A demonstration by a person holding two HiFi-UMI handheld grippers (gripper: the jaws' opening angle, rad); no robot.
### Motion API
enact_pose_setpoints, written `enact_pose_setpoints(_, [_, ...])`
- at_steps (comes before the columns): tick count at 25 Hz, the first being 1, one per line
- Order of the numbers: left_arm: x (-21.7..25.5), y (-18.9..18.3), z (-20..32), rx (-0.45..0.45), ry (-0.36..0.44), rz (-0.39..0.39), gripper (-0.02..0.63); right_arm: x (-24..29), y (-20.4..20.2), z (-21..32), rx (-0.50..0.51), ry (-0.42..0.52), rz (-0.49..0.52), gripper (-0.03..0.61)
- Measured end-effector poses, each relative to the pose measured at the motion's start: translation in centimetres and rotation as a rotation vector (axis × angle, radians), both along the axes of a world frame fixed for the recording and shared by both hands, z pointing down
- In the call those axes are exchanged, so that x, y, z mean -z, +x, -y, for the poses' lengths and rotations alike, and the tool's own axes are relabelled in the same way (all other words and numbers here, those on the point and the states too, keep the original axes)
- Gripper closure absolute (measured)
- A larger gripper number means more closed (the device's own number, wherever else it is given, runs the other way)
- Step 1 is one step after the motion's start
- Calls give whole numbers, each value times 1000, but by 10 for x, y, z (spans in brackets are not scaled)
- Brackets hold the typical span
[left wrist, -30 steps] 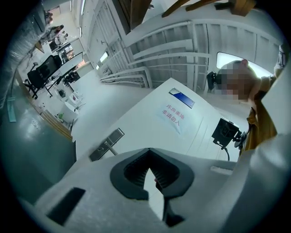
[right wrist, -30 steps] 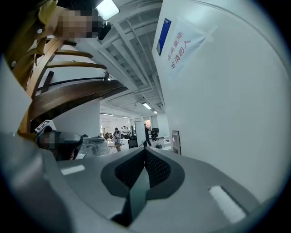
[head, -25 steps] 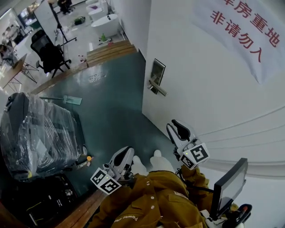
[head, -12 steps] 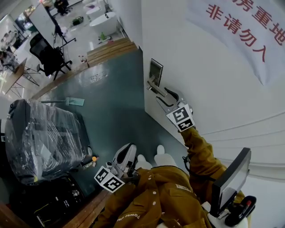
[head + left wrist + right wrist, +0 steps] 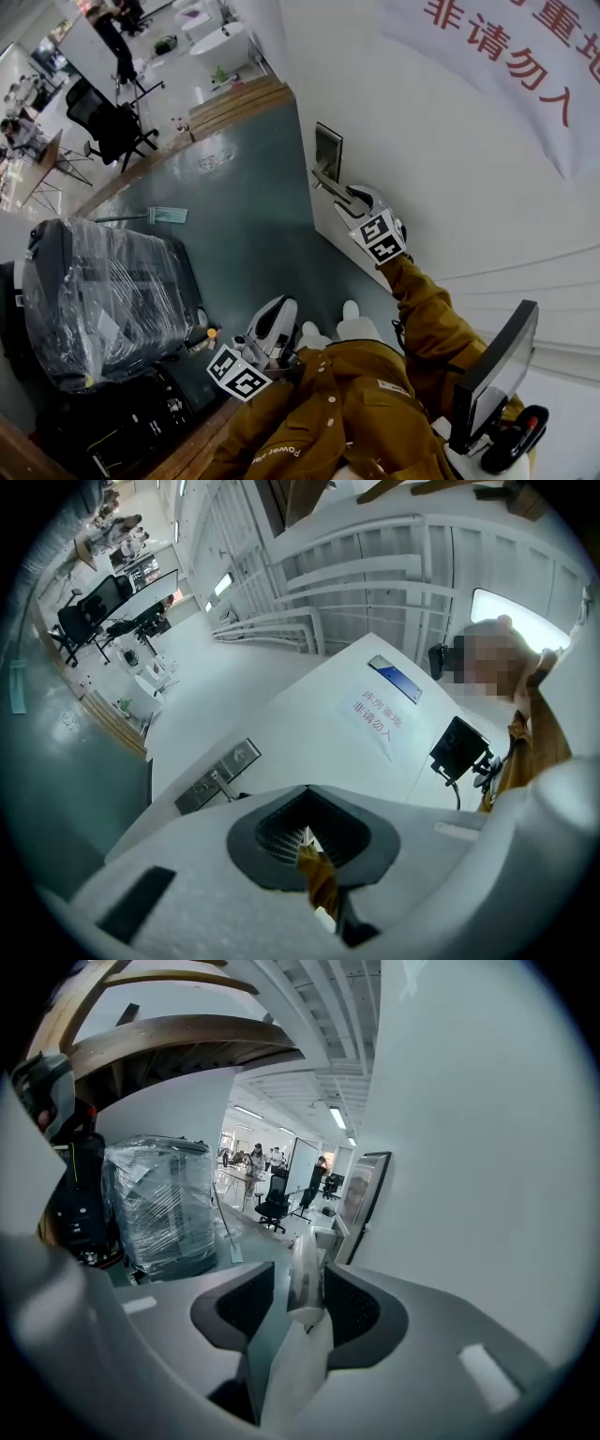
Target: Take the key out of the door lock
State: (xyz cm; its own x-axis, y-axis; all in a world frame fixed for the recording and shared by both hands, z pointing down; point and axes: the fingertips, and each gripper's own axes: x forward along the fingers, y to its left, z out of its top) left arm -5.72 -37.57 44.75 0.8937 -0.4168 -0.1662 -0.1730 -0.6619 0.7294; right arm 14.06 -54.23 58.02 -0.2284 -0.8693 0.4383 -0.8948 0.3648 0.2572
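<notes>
Now R tongs (image 5: 349, 195) spread – just closing round door handle (image 5: 324, 177), L tongs (image 5: 282, 313) pressed together

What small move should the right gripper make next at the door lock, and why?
Probably ease the right gripper off the lever handle toward the lock plate: its jaws, just closing a little, stand apart round the lever, and no key shows between them.

Head view: from my head, steeply down on floor (image 5: 244, 216) and lever handle (image 5: 330, 184). Left gripper view: my left gripper (image 5: 279, 309), low, well back, facing that handle. Right gripper view: my right gripper (image 5: 349, 195), close up to it. Handle shared by all.
</notes>
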Motion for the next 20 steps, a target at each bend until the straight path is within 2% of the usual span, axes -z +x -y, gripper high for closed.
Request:
enact_pose_setpoints(3, [-6,4,8,3,-25,-5,618,1,4,2,-12,12,-22,457])
enact_pose_setpoints(9, [-27,26,36,-1,-73,19,621,0,3,3,2,13,-30,459])
enact_pose_setpoints(11, [-44,37,55,-11,-107,30,511,0,4,3,-4,15,-22,459])
enact_pose_setpoints(13, [-65,50,82,-10,-151,34,464,-1,6,4,-8,15,-18,459])
enact_pose_setpoints(15, [-83,67,111,-14,-220,-5,436,0,6,5,-5,14,-21,459])
enact_pose_setpoints(18, [-106,101,150,-49,-362,-124,430,1,6,5,-5,14,-24,459])
enact_pose_setpoints(20, [-125,120,174,-65,-431,-154,413,-1,6,2,-9,8,-20,459])
